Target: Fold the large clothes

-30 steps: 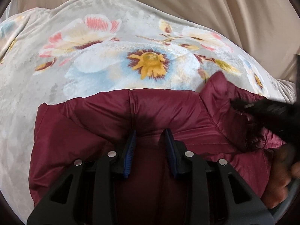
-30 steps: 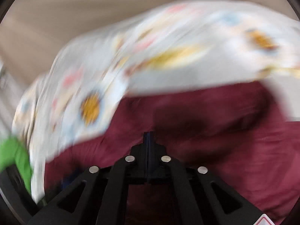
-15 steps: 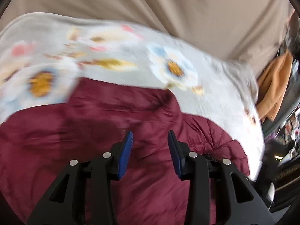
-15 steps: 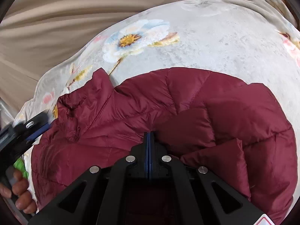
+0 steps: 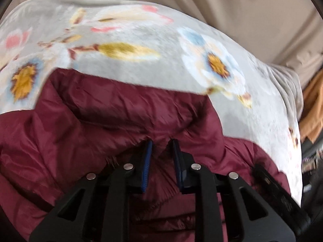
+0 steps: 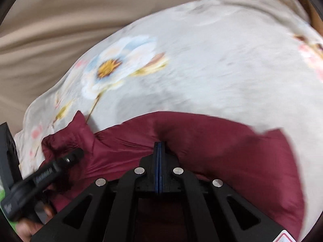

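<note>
A maroon puffer jacket (image 5: 101,125) lies rumpled on a floral blanket (image 5: 141,70). My left gripper (image 5: 160,147) points down into it. Its jaws are closing, and the blue pads (image 5: 148,157) pinch a raised fold of the fabric. In the right wrist view the jacket (image 6: 232,151) forms a wide band, with creases running to my right gripper (image 6: 159,144), which is shut on a thin bit of fabric. The left gripper (image 6: 60,167) shows there at the lower left, over the collar end, with a hand (image 6: 26,227) behind it. The right gripper (image 5: 272,185) shows dark at the left view's lower right.
The floral blanket (image 6: 222,70) covers the bed beyond the jacket. Beige draped cloth (image 5: 222,4) hangs behind it. An orange garment (image 5: 313,109) hangs past the bed's right edge. Dim clutter lies below it.
The left jaws have narrowed onto a fold of the jacket. The right gripper stayed shut while the jacket's far edge drew closer to its tips. The left gripper came nearer in the right view.
</note>
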A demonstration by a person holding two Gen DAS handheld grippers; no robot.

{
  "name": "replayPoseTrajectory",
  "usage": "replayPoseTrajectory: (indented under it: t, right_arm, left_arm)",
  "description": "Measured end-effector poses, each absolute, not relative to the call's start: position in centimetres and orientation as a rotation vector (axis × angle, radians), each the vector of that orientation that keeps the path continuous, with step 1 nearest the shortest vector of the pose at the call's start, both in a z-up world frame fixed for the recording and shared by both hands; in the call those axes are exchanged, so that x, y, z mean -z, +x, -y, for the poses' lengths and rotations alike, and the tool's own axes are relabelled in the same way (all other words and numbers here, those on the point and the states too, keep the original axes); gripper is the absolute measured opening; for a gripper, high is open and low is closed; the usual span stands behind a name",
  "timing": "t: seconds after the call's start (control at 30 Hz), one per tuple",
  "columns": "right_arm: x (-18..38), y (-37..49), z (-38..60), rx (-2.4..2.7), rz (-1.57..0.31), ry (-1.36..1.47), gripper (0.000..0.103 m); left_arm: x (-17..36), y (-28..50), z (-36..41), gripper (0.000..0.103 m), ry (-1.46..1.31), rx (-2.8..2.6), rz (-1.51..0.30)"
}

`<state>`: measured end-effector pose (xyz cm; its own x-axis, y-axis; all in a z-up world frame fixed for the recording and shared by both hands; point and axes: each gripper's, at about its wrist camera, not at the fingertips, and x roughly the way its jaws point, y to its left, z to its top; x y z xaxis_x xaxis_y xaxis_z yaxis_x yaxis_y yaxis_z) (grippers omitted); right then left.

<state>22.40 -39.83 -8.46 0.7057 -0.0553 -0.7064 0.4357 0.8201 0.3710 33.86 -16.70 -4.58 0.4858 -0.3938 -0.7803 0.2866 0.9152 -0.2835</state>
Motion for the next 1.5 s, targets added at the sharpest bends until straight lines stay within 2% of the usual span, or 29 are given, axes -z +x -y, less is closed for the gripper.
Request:
replayPoseTrajectory:
  t: [0.03, 0.17, 0.23, 0.33, 0.47, 0.67, 0.77, 0.8, 0.83, 0.93, 1.13, 1.17, 1.27, 1.33, 1.37, 1.4, 1.5]
  right_arm:
    - [7.7, 21.6, 39.5, 0.28, -0.731, 0.538, 0.003]
    - [5.3, 15.2, 38.1, 0.167, -0.705, 0.515, 0.003]
    - [5.2, 11.0, 37.2, 0.109, -0.724, 0.5, 0.006]
    - [6.9, 6.4, 35.4, 0.062, -0.811, 0.504, 0.008]
    - [8.8, 5.6, 34.8, 0.092, -0.873, 0.518, 0.009]
    - [4.0, 10.0, 34.9, 0.1, -0.701, 0.519, 0.01]
    - [7.1, 12.6, 35.5, 0.211, -0.829, 0.446, 0.01]
    - [8.4, 12.5, 35.8, 0.24, -0.868, 0.446, 0.0]
    - [10.2, 11.2, 36.8, 0.211, -0.852, 0.52, 0.0]
    - [11.1, 8.5, 38.8, 0.2, -0.798, 0.667, 0.0]
    - [7.6, 3.3, 40.4, 0.398, -0.784, 0.619, 0.001]
    - [6.3, 0.6, 40.5, 0.416, -0.77, 0.597, 0.004]
    - [4.3, -7.7, 39.4, 0.427, -0.754, 0.561, 0.01]
    - [4.0, -11.0, 38.7, 0.423, -0.773, 0.563, 0.025]
    - [4.2, -13.3, 38.2, 0.433, -0.791, 0.569, 0.045]
    - [4.5, -14.8, 37.9, 0.434, -0.801, 0.578, 0.056]
    - [6.8, -18.2, 37.9, 0.355, -0.859, 0.653, 0.069]
  left_arm:
    - [3.9, 33.6, 16.0, 0.019, -0.119, 0.373, -0.961]
    - [-0.5, 29.3, 11.7, 0.022, -0.109, 0.424, -0.856]
    - [-1.9, 26.1, 9.5, 0.036, -0.041, 0.416, -0.814]
    - [-2.0, 20.7, 4.8, 0.043, -0.031, 0.426, -0.835]
    - [1.5, 18.1, -1.3, 0.042, -0.041, 0.282, -0.957]
    - [3.3, 19.0, -6.3, 0.042, -0.145, 0.159, -1.004]
    - [4.3, 18.9, -6.3, 0.042, -0.097, 0.142, -0.995]
    - [4.6, 18.8, -6.3, 0.043, -0.096, 0.141, -0.989]
    - [4.8, 18.7, -6.5, 0.044, -0.094, 0.142, -0.983]
    - [5.2, 18.5, -7.0, 0.044, -0.09, 0.162, -0.961]
    - [3.7, 17.6, -10.0, 0.042, -0.131, 0.134, -0.943]
    - [3.2, 17.2, -10.6, 0.042, -0.136, 0.132, -0.935]
    - [1.0, 14.4, -13.5, 0.053, -0.143, 0.188, -0.928]
    - [0.1, 11.3, -15.6, 0.066, -0.146, 0.228, -0.957]
    - [0.0, 9.6, -16.5, 0.069, -0.158, 0.242, -0.984]
    - [0.1, 8.4, -17.0, 0.073, -0.173, 0.251, -1.006]
    - [1.0, 3.3, -18.3, 0.075, -0.215, 0.229, -1.089]
